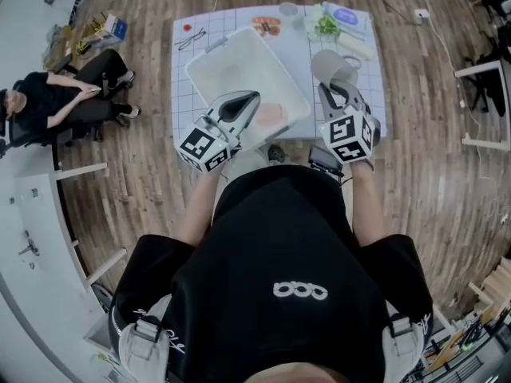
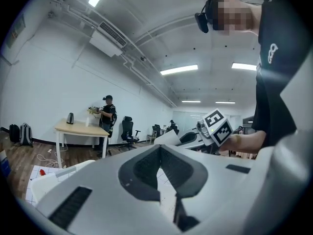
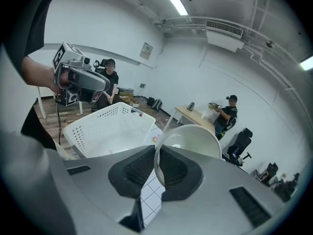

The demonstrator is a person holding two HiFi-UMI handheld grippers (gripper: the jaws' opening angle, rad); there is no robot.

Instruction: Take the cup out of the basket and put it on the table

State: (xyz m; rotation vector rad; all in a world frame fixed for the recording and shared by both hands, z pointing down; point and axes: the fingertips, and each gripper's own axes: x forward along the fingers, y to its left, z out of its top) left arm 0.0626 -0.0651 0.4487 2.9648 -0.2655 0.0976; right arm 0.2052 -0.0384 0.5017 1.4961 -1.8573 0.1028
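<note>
Gridded table (image 1: 299, 46) bearing white perforated basket (image 1: 209, 58). White cup (image 1: 331, 66) outside basket, to its right, above table, rim pinched in right gripper (image 3: 157, 168). Left gripper (image 2: 160, 153) at basket's near side, fingers closed together, empty.

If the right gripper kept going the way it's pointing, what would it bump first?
The right gripper grips the cup. Tilted downward, it would probably push that cup onto the checked table beside the basket; depth is unclear.
</note>
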